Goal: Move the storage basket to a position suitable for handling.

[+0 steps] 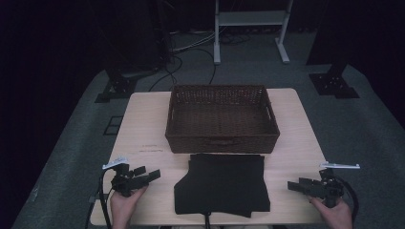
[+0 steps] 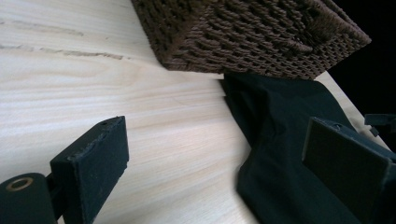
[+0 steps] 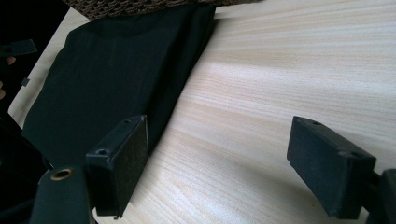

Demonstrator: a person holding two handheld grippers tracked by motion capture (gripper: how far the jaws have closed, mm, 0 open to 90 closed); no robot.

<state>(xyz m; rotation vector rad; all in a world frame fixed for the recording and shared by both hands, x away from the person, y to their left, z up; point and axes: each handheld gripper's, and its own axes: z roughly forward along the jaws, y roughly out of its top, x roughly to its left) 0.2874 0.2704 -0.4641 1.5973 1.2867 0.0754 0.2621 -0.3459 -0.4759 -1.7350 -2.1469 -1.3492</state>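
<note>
A folded black cloth lies flat at the table's near middle, just in front of a brown wicker basket. To the cloth's left, my left gripper hovers open, jaws pointing right toward the cloth. On the other side, my right gripper is open too, jaws pointing left, a short way from the cloth's right edge. Nothing sits between either pair of jaws. The basket looks empty.
The light wooden table has bare room on both sides of the basket. Beyond it on the grey floor stand a white frame, dark stand bases and cables.
</note>
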